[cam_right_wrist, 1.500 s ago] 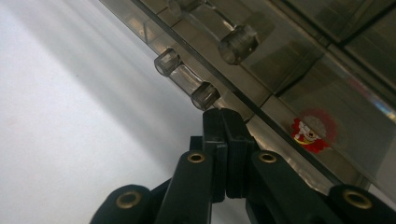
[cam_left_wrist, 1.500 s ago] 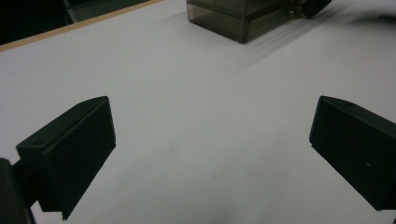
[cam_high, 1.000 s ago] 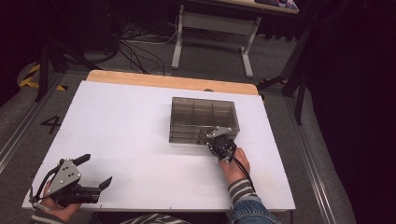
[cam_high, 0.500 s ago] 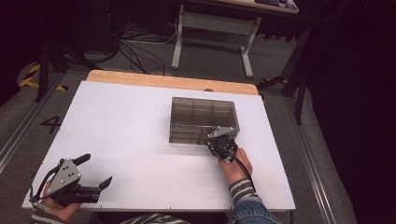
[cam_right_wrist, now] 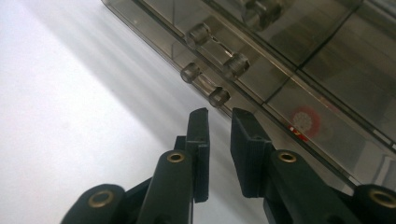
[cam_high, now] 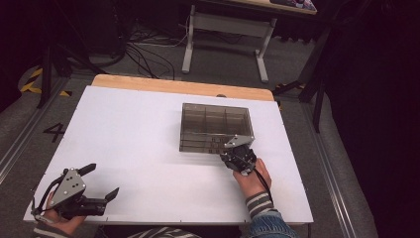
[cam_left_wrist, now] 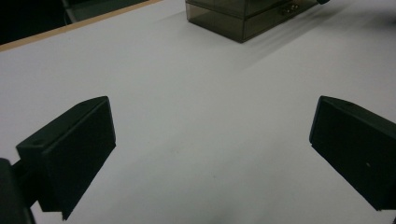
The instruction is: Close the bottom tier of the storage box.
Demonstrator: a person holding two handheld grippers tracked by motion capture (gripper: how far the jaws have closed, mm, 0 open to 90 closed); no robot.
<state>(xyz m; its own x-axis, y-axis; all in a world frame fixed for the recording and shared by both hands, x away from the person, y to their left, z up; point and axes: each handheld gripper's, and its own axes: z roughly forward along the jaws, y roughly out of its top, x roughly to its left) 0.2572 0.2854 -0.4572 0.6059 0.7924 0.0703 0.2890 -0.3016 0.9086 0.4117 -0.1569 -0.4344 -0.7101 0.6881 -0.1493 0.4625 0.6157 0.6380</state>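
A smoky see-through drawer box (cam_high: 214, 126) stands on the white table (cam_high: 138, 129), right of the middle. My right gripper (cam_high: 233, 148) is at the box's front right corner and points at it. In the right gripper view, my right gripper (cam_right_wrist: 219, 116) has a narrow gap with nothing in it, and its jaws have just been opening. Two drawer handles (cam_right_wrist: 210, 39) (cam_right_wrist: 204, 84) lie just ahead of the tips. My left gripper (cam_high: 103, 180) rests wide open at the near left corner of the table. From my left gripper (cam_left_wrist: 212, 140) the box (cam_left_wrist: 243, 18) is far off.
A red round sticker (cam_right_wrist: 304, 120) shows through the box front. The table's far edge is bare wood (cam_high: 178, 87). Beyond it stand a metal-legged bench (cam_high: 223, 29) and loose cables (cam_high: 143, 49) on the floor.
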